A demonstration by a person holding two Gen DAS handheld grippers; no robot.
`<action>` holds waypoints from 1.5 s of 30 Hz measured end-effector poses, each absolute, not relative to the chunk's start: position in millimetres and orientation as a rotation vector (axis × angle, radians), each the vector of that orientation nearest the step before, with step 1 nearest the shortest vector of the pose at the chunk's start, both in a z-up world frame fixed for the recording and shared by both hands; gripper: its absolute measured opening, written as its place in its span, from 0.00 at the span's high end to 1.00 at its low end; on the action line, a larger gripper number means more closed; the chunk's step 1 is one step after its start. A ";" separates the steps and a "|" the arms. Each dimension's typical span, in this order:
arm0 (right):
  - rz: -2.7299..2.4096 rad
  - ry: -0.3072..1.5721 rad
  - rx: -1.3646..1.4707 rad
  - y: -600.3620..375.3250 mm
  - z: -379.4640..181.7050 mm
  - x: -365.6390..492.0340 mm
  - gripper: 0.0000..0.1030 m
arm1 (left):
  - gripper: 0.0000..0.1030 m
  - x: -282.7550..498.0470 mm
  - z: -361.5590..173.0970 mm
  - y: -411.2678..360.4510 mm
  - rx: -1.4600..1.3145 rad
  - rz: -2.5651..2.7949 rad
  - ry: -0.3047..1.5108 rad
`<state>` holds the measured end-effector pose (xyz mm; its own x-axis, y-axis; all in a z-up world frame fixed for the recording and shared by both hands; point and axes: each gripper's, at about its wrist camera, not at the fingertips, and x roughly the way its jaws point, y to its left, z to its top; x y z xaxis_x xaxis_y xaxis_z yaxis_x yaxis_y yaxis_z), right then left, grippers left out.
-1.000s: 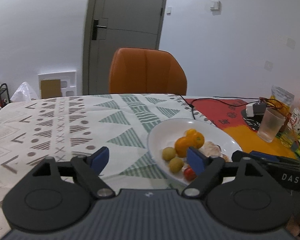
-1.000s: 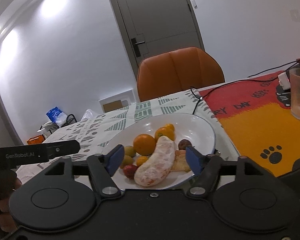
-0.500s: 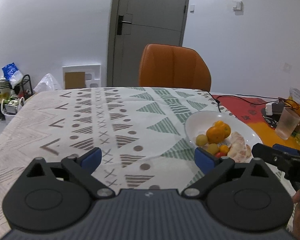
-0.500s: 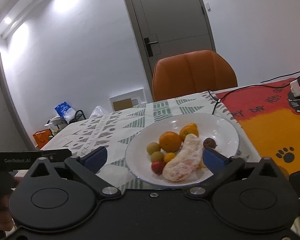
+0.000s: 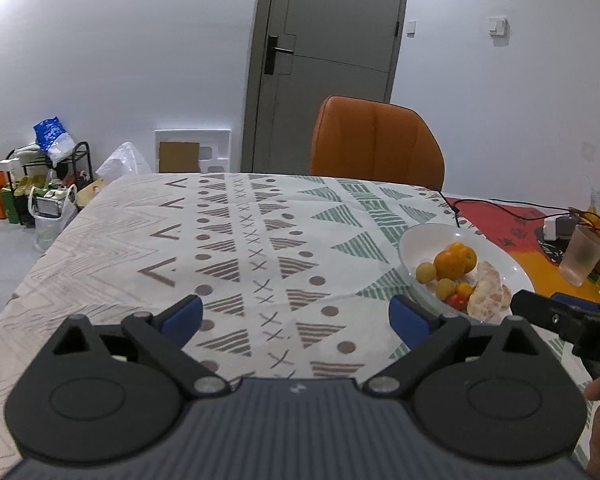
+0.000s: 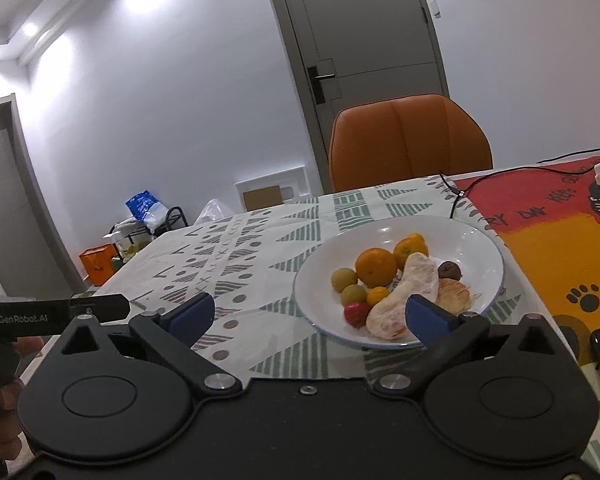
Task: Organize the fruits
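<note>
Left hand-held gripper: jaws wide apart, nothing between them, just patterned cloth underneath.
Right hand-held gripper: also spread wide, empty, sat right in front of the plate.
Fruit: all piled on the plate, so two oranges, a peeled segment, little green ones and a red one.
Plate: on the desk, where the cloth met the orange mat.
Chair: behind the desk.
</note>
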<state>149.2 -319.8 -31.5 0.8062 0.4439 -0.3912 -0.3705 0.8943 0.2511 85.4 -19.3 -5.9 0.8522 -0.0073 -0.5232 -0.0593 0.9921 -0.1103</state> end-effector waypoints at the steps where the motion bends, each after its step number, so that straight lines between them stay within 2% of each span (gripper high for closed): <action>1: 0.439 0.458 0.164 -319.2 -31.1 147.3 0.00 | 0.04 82.7 -5.6 -18.2 -0.127 0.029 0.550; 45: 0.550 0.432 0.084 -316.5 2.3 47.8 0.00 | 0.02 -33.8 11.8 11.3 -0.137 0.084 0.495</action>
<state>47.8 -316.5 2.3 0.7657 0.5226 -0.3751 -0.4879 0.8518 0.1908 -33.8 11.3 11.8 0.8768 0.0477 -0.4784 -0.1138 0.9874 -0.1102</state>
